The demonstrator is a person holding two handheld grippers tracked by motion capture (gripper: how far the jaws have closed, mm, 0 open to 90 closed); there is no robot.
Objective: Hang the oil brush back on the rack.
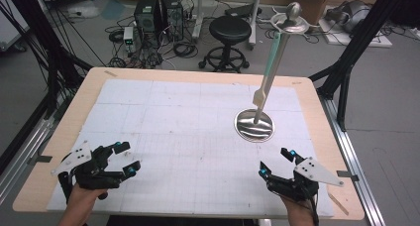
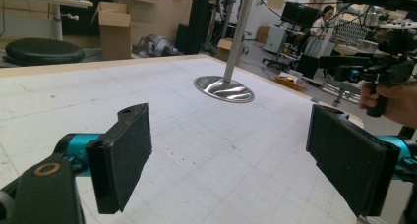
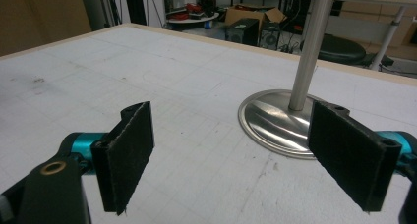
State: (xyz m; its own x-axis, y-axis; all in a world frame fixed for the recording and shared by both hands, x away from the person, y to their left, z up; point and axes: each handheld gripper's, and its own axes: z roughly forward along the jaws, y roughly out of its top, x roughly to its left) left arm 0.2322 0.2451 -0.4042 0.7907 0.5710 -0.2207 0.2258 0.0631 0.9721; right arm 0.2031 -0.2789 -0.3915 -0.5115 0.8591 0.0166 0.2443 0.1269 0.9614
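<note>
A steel stand with a round base (image 1: 254, 125) and an upright pole (image 1: 274, 67) stands on the right half of the white mat (image 1: 188, 137); a pale strip with a tag hangs along the pole. My left gripper (image 1: 125, 158) rests near the front left of the table, open, nothing between its black pads (image 2: 123, 155). My right gripper (image 1: 278, 162) is at the front right, just in front of the stand, open and holding nothing. In the right gripper view the base (image 3: 275, 123) lies close ahead between the pads (image 3: 125, 153). In the left gripper view the stand (image 2: 223, 89) is farther off.
The wooden table edge (image 1: 59, 132) frames the mat. Beyond the table are a black stool (image 1: 229, 30), computer towers (image 1: 158, 15), cables on the floor and black frame struts (image 1: 356, 47). In the left gripper view the other hand and its gripper (image 2: 378, 79) show at right.
</note>
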